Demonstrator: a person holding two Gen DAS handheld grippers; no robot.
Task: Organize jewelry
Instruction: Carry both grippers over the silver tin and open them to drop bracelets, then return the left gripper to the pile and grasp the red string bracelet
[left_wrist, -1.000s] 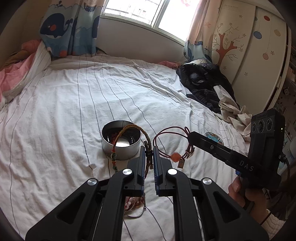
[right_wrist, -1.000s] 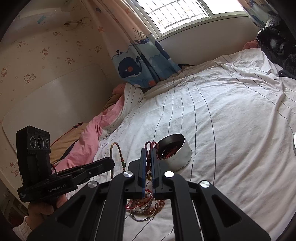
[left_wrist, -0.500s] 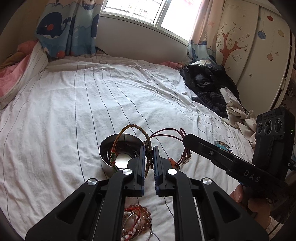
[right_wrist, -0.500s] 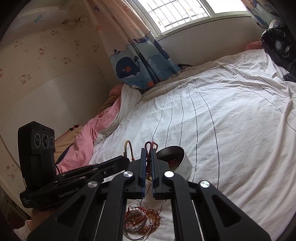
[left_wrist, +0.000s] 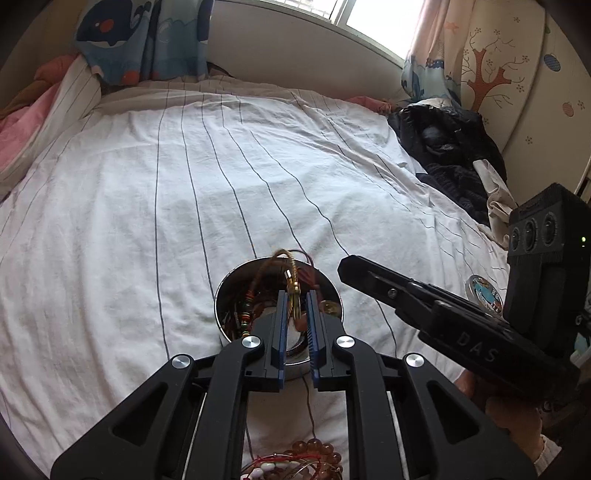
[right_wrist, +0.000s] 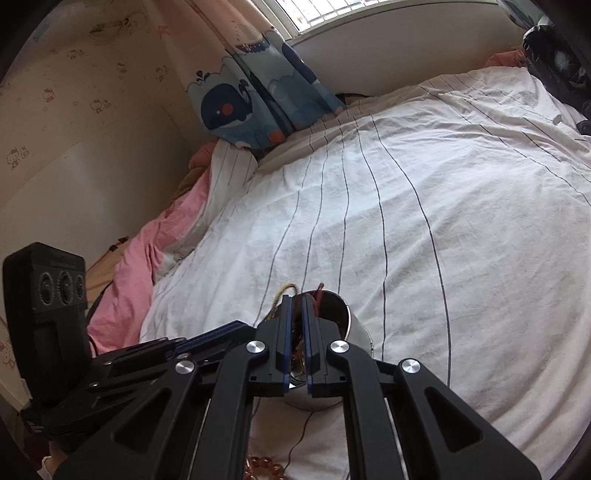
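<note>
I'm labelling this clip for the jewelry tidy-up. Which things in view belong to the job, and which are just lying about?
Job: metal tin; braided bracelet in left gripper; red cord bracelet at right gripper; bead bracelets.

Lying about: dark jacket; pink blanket; whale curtain.

sheet (left_wrist: 184, 206) beyond tin (left_wrist: 225, 295): open | tin mouth: both claws crowd | near side: beads (left_wrist: 317, 452)

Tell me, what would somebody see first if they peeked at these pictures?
Probably the shiny metal tin in the middle of the striped white bedsheet, with colourful bracelets spilling into it. The left gripper sits right over the tin, pinching a braided gold-and-brown bracelet, while the right gripper pokes in from the side. After that, the blue whale curtain by the window stands out.
</note>
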